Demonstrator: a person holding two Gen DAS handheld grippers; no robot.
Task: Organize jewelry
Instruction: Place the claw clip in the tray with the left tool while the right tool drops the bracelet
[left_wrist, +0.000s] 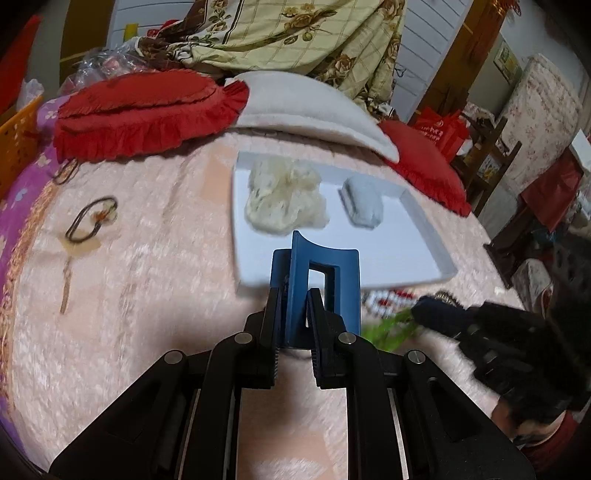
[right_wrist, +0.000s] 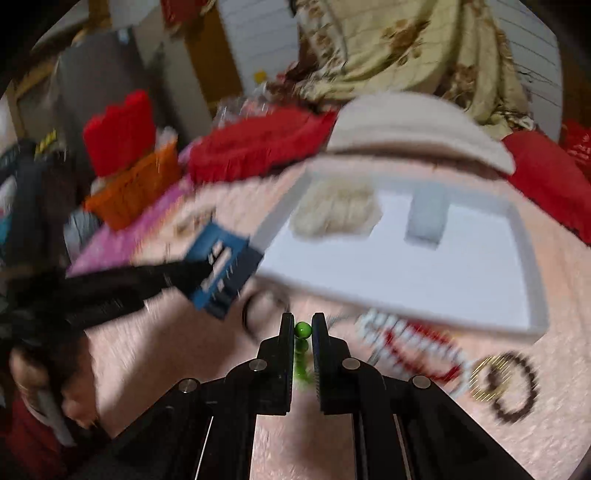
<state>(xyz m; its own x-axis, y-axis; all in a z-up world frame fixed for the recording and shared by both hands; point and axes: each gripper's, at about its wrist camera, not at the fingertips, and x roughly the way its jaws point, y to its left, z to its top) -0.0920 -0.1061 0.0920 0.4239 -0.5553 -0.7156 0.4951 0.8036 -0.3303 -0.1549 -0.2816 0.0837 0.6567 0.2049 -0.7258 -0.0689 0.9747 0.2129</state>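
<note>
R gripper (right_wrist: 303, 328) pinching green beads (right_wrist: 302, 328), prob. bracelet.

Lighting: soft, even indoor light; dim toward the room behind. Shadows: faint, under the left claw (left_wrist: 293, 299) on the bed (left_wrist: 147, 258). Left wrist view: mostly sharp, light smear. Right wrist view: heavy motion blur throughout. Fisheye bending, dark corners in both.

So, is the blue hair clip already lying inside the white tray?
No, the blue hair clip is clamped in the left gripper, in front of the white tray.
</note>
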